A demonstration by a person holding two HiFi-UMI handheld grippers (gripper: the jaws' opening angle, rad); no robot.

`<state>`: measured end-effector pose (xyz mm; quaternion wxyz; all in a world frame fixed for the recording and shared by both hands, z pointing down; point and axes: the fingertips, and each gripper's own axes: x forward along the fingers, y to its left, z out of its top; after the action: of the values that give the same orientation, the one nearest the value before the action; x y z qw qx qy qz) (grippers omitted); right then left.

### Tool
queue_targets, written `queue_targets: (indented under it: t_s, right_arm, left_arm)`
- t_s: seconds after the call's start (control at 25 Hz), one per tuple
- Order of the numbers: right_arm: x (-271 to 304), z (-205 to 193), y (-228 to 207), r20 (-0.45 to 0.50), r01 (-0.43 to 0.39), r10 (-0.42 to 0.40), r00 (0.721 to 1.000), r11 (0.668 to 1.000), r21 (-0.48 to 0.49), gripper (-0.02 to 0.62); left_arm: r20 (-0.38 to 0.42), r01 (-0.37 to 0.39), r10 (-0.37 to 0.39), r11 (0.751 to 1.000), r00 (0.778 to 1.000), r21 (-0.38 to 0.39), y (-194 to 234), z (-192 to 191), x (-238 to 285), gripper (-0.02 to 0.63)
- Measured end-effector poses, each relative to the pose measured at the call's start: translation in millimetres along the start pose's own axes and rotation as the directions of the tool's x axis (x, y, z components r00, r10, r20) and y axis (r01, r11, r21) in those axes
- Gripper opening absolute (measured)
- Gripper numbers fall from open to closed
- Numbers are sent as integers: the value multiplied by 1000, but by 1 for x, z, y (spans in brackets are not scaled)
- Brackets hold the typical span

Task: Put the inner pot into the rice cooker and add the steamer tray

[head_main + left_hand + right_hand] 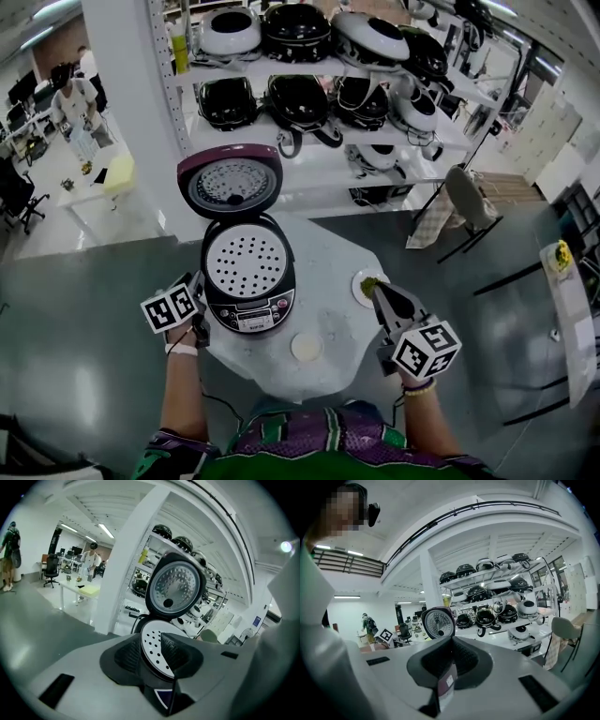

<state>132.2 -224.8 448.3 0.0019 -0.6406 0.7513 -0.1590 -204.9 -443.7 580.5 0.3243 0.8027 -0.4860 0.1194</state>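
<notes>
the rice cooker (249, 317) is standing in the middle of the round white surface (342, 366), its lid (230, 181) tipping back and open toward the top of the frame. the steamer tray (246, 262), white and dotted with holes, is sitting flat in the cooker's mouth and covering it, so the inner pot beneath is not showing.

the left tongs (197, 286) are hovering just beside the cooker's left wall, at centre left of the head view. they are released: in the left gripper view the two dark pads are standing apart with a clear gap, the tray is showing through that gap farther off, and nothing is touching the pads.

the right tongs (378, 292) are waiting at the lower right of the surface, well apart from the cooker and pointing toward a small plate (358, 279) with something green on it. they are clenched with nothing gripped; in the right gripper view the pads are meeting.

a small white disc (307, 347) is lying on the surface below the cooker. a shelf (309, 141) of other cookers is filling the top of the frame.
</notes>
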Motion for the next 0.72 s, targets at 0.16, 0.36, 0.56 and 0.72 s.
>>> queue_targets:
  t_s: [0.16, 0.36, 0.56, 0.72]
  right_arm:
    - [-3, 12, -6, 6, -14, 14, 1000, 1000, -21, 6]
    - [-10, 32, -13, 16, -69, 70, 997, 997, -37, 6]
    - [-30, 58, -12, 47, -139, 142, 989, 989, -49, 6]
    - [-50, 69, -7, 65, -185, 189, 980, 981, -58, 6]
  left_arm:
    - [57, 99, -102, 993, 993, 64, -24, 2, -49, 146]
    - [100, 151, -166, 978, 981, 141, -64, -9, -104, 144]
    - [154, 156, -185, 971, 970, 183, -107, -23, -146, 124]
    - [211, 138, -185, 966, 960, 221, -143, -23, -170, 120]
